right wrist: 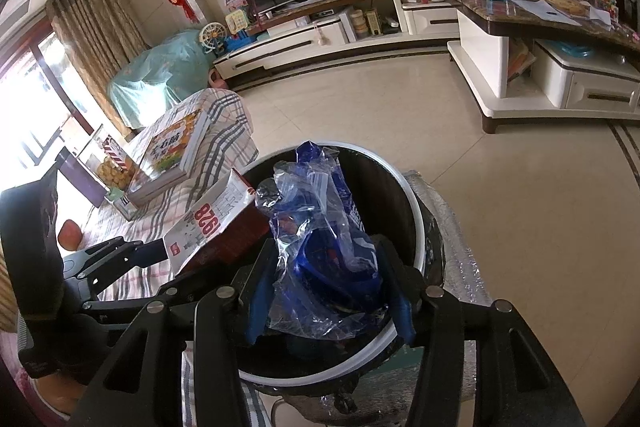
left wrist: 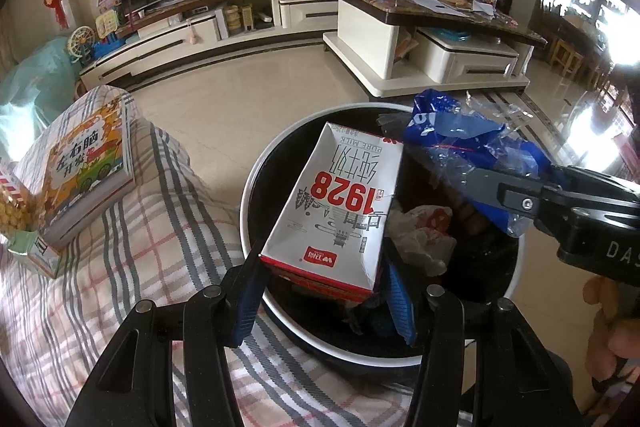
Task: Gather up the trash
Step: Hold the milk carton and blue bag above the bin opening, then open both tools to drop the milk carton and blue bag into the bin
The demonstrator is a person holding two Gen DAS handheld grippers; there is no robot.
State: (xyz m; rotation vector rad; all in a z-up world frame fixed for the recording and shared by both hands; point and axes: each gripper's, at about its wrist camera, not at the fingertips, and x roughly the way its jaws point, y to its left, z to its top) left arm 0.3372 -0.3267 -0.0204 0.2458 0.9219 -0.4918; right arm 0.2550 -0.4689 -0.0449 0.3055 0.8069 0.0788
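Observation:
A white and red milk carton (left wrist: pixel 336 203) marked 1928 hangs tilted over a round trash bin (left wrist: pixel 247 187) with a white rim and black liner. My left gripper (left wrist: pixel 322 267) is shut on the carton's near end, one blue pad on each side. My right gripper (right wrist: pixel 328 259) is shut on a crumpled blue and clear plastic bag (right wrist: pixel 320 227), which stands up above the bin's (right wrist: pixel 418 215) opening. In the left wrist view, the right gripper (left wrist: pixel 496 187) reaches in from the right with the bag (left wrist: pixel 460 143). Crumpled white wrappers (left wrist: pixel 424 235) lie inside the bin.
A plaid cloth surface (left wrist: pixel 132 259) borders the bin on the left, carrying a children's book (left wrist: pixel 86 163) and a snack box (left wrist: pixel 18 215). Beyond lie a tiled floor (left wrist: pixel 248 95), a cluttered coffee table (left wrist: pixel 420 7) and a TV stand (left wrist: pixel 192 27). A hand (left wrist: pixel 612 327) holds the right gripper.

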